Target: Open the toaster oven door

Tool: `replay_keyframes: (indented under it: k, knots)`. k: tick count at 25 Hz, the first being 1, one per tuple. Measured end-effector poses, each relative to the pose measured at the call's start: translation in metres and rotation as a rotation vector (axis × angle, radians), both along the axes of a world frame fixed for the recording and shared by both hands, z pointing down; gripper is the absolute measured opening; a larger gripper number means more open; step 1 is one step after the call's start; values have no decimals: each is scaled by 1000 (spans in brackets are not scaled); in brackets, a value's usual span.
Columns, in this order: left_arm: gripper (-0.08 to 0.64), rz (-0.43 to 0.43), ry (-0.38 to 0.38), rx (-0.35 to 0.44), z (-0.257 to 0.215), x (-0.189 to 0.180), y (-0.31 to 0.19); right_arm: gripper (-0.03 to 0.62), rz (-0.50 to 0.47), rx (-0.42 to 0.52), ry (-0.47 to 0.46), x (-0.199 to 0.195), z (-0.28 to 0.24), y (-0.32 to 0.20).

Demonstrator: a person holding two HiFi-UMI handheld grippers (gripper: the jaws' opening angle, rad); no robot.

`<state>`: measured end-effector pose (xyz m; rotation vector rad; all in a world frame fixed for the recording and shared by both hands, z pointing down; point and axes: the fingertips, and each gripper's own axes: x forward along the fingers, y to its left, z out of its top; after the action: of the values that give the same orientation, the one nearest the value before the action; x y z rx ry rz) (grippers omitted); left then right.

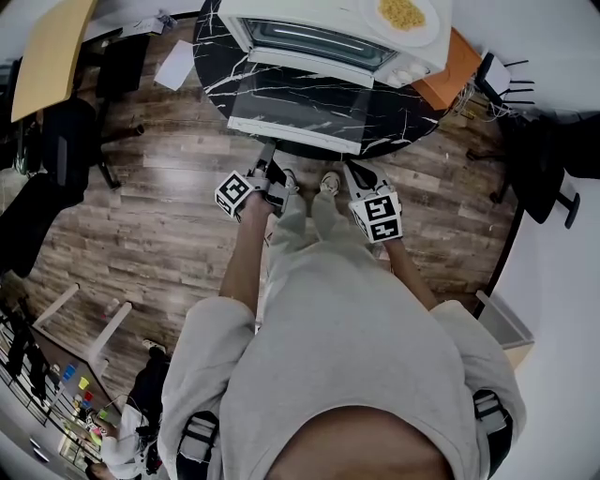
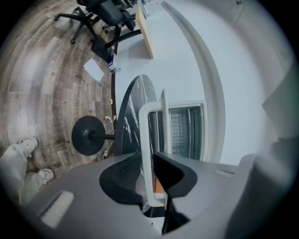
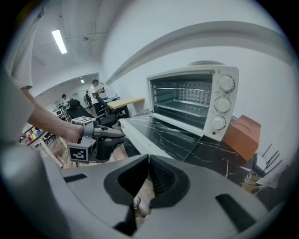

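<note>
Door [image 1: 295, 105] flat; left jaws clench handle [image 2: 145, 135], right jaws clenched empty; orange box [image 1: 459, 61] beside oven [image 1: 300, 11], plate [image 1: 412, 37] atop.

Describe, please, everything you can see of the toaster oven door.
The toaster oven door is a glass pane in a white frame, hinged at the bottom and lying fully open, roughly level, above the black marble table. Its white bar handle runs between the left gripper's jaws, which close on it.
</note>
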<state>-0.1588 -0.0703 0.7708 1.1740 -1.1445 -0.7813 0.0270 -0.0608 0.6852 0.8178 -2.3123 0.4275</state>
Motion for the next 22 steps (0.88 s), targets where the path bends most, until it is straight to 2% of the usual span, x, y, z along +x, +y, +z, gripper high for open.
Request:
replay_keyframes:
  k: [5, 10, 15, 22]
  knots:
    - [89, 110, -123, 24, -11, 3, -3, 14, -4, 1, -3, -3, -1, -1]
    - [47, 232, -276, 56, -23, 8, -7, 14, -11, 3, -7, -7, -1, 0]
    - [11, 310, -386, 76, -33, 11, -10, 14, -14, -2, -9, -9, -1, 1]
    - [9, 521, -684, 107, -42, 23, -5, 14, -9, -1, -13, -10, -1, -1]
